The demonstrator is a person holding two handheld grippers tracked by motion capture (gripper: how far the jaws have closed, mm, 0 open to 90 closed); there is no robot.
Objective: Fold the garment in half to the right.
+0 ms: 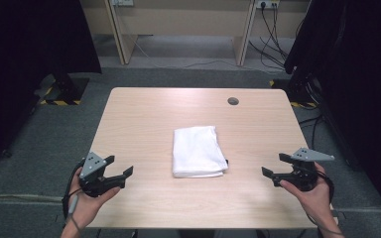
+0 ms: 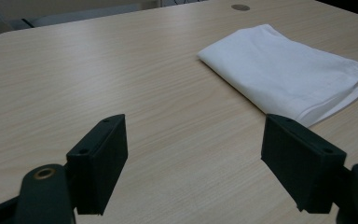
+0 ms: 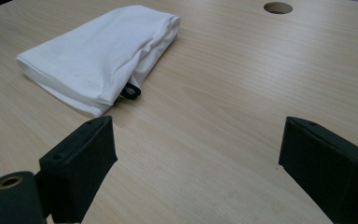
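A folded white towel (image 1: 198, 150) lies in the middle of the light wooden table (image 1: 144, 114). My left gripper (image 1: 118, 166) is held over the table's front left corner, open, with nothing between its jaws. My right gripper (image 1: 275, 165) hovers at the front right, also open and empty. In the left gripper view the towel (image 2: 284, 72) lies ahead to the right of the gripper (image 2: 205, 165). In the right gripper view the towel (image 3: 100, 53) lies ahead to the left of the gripper (image 3: 196, 172), and a small black loop (image 3: 132, 91) sticks out from under its near edge.
A round cable hole (image 1: 233, 101) sits near the table's far right edge. Grey carpet surrounds the table. Dark stands and cables (image 1: 307, 94) crowd the right side, and a black stand base (image 1: 64, 89) is at the far left.
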